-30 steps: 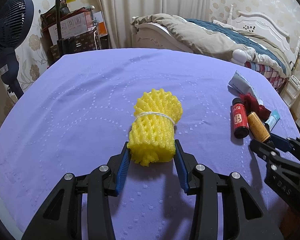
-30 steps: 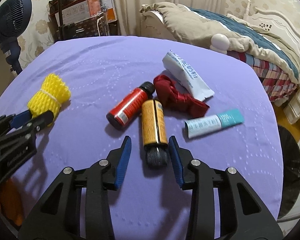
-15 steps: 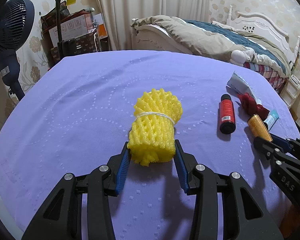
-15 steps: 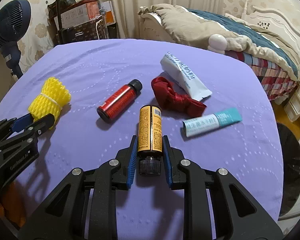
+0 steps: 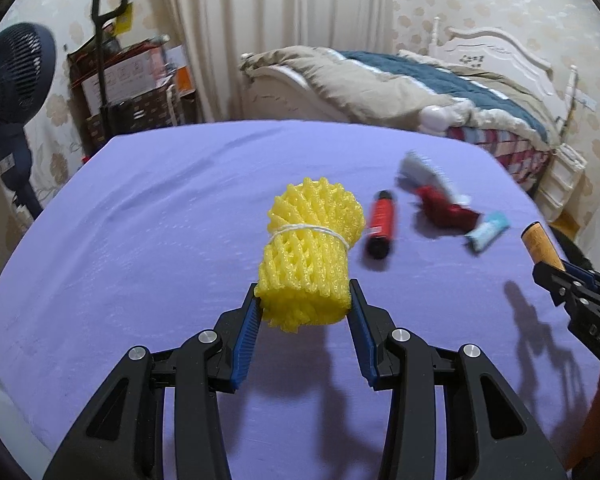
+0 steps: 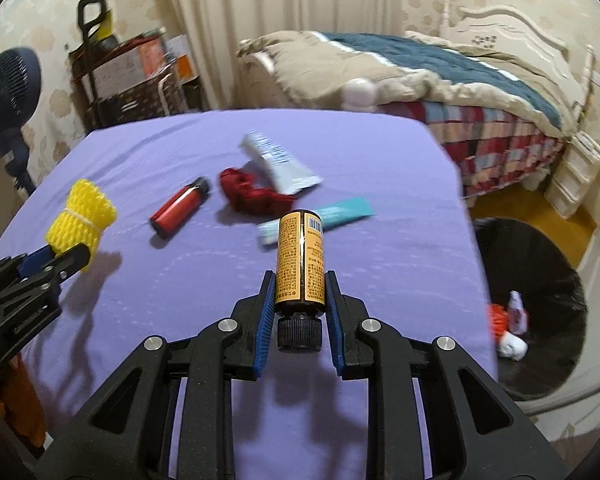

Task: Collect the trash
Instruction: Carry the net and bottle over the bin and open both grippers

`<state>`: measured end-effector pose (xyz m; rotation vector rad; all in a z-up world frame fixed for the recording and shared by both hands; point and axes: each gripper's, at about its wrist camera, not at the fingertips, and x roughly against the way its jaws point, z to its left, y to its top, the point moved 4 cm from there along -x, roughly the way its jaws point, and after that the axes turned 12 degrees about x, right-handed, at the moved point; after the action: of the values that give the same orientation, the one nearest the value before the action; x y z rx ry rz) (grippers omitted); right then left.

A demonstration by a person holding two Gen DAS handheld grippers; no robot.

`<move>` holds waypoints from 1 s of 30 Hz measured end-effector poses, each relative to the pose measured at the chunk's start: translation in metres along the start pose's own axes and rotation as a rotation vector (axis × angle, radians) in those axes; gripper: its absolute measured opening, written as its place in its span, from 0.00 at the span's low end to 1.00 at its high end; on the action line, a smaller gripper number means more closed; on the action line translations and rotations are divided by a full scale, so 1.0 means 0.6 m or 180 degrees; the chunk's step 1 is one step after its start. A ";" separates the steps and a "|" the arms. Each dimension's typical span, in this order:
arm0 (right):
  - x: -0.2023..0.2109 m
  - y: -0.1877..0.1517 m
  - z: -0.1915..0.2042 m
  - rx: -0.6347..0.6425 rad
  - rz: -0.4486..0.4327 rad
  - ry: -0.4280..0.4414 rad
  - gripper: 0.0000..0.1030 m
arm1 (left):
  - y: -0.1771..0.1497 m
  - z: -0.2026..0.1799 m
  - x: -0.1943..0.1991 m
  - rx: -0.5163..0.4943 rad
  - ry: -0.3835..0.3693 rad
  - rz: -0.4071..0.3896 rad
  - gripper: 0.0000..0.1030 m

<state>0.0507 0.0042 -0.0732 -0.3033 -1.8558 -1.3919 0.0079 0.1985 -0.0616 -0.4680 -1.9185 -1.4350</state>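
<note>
In the left wrist view, my left gripper [image 5: 304, 292] is shut on a yellow foam net bundle [image 5: 308, 256] tied with white string, held just above the purple tablecloth [image 5: 160, 220]. My right gripper [image 6: 300, 280] is shut on an orange bottle [image 6: 300, 256] near its black cap, lifted off the cloth. On the table lie a red bottle [image 6: 180, 208], a red cloth [image 6: 252, 196], a white tube [image 6: 276, 156] and a teal tube [image 6: 332, 216]. The right wrist view also shows the left gripper [image 6: 56, 260] with the bundle [image 6: 82, 216].
A bin with a black liner [image 6: 540, 280] stands on the floor right of the table, with some trash inside. A bed [image 6: 420, 72] lies behind the table. A dark fan [image 6: 8, 96] and a loaded cart [image 6: 132, 76] stand at the back left.
My right gripper closed on the orange bottle and raised it off the cloth, away from the red bottle. The left gripper, still gripping the yellow bundle, lifted it slightly.
</note>
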 end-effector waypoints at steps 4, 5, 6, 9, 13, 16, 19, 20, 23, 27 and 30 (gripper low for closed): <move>0.024 -0.016 -0.054 -0.0163 -0.0055 -0.0193 0.23 | -0.004 -0.059 0.013 -0.0122 -0.0214 -0.0055 0.41; 0.029 -0.020 -0.071 -0.0208 -0.0063 -0.0253 0.23 | -0.005 -0.073 0.014 -0.0149 -0.0262 -0.0059 0.41; 0.032 -0.024 -0.081 -0.0237 -0.0066 -0.0292 0.23 | -0.007 -0.095 0.014 -0.0188 -0.0341 -0.0053 0.41; 0.041 -0.041 -0.134 -0.0383 -0.0056 -0.0472 0.23 | -0.009 -0.145 0.011 -0.0287 -0.0507 -0.0017 0.41; 0.047 -0.064 -0.196 -0.0561 -0.0033 -0.0645 0.23 | -0.009 -0.223 0.000 -0.0475 -0.0683 -0.0005 0.41; 0.048 -0.078 -0.240 -0.0688 -0.0022 -0.0749 0.23 | -0.010 -0.274 -0.011 -0.0564 -0.0804 0.0027 0.41; 0.041 -0.088 -0.278 -0.0786 0.0010 -0.0831 0.23 | -0.011 -0.325 -0.023 -0.0672 -0.0882 0.0035 0.41; 0.038 -0.092 -0.291 -0.0822 0.0025 -0.0854 0.23 | -0.012 -0.341 -0.028 -0.0712 -0.0894 0.0043 0.41; 0.031 -0.098 -0.320 -0.0886 0.0057 -0.0901 0.23 | -0.016 -0.387 -0.037 -0.0817 -0.0963 0.0077 0.41; 0.021 -0.106 -0.356 -0.0951 0.0088 -0.0996 0.23 | -0.023 -0.446 -0.050 -0.0997 -0.1024 0.0052 0.41; 0.018 -0.113 -0.379 -0.1018 0.0098 -0.1022 0.23 | -0.028 -0.477 -0.061 -0.1088 -0.1047 0.0079 0.41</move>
<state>0.1029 -0.2269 -0.0919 -0.7515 -1.8615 -1.6972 0.1108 -0.0714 -0.0550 -0.9338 -1.9051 -1.7659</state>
